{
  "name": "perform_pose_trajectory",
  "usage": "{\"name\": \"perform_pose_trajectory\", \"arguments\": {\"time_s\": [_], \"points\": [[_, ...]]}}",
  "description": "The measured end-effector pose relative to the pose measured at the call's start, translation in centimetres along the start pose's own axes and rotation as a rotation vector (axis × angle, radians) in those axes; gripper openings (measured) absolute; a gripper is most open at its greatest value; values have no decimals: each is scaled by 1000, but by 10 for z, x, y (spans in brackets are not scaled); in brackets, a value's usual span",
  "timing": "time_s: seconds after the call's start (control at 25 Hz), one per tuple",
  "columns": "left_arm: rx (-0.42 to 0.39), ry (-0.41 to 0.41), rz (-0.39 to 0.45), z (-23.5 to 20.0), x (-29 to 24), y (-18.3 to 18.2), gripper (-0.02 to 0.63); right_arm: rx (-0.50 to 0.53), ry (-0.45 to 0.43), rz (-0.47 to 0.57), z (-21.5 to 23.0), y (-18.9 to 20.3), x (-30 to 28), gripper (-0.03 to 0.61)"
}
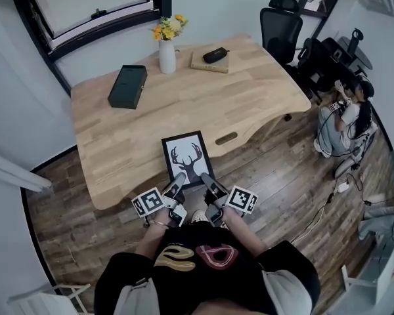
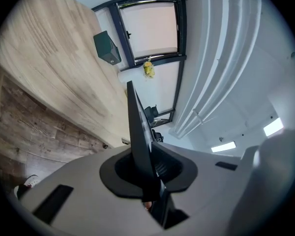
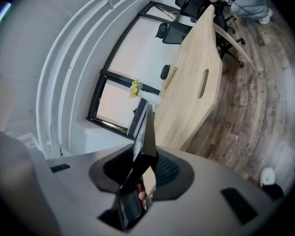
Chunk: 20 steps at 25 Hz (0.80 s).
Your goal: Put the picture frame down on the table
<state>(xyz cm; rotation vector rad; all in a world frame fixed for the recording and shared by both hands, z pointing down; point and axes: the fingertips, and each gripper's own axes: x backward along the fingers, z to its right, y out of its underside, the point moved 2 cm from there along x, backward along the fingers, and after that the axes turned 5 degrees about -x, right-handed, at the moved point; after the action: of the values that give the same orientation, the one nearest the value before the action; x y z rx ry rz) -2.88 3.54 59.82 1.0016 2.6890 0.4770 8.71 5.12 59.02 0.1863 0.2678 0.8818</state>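
A person's left hand-held gripper [image 1: 178, 180] and right hand-held gripper [image 1: 207, 181] each pinch the near edge of a deer-print picture frame [image 1: 186, 156], held over the near edge of the wooden table [image 1: 118, 130].

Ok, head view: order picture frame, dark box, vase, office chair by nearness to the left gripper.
1. picture frame, held by the left gripper
2. dark box, table's left side
3. vase, far edge
4. office chair, beyond the table
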Motion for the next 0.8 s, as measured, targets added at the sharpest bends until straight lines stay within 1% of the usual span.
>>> {"name": "perform_pose_trajectory", "arguments": {"time_s": [0.16,0.36,0.56,0.68,0.8], "points": [[5,-9,20,2,-29,1,69,8,-1,-15,8,-30,-2,116],[-11,-10,11,1,-52,-1,71,4,4,-16,17,-49,-6,117],[3,-21,11,-3,-60,-2,71,-18,13,-9,23,-54,-10,117],[11,-28,-3,-6,-63,-3,71,-37,45,2,28,-55,-9,117],[-12,-14,-20,-7,-69,-10,71,-31,33,9,27,-60,-17,117]]}}
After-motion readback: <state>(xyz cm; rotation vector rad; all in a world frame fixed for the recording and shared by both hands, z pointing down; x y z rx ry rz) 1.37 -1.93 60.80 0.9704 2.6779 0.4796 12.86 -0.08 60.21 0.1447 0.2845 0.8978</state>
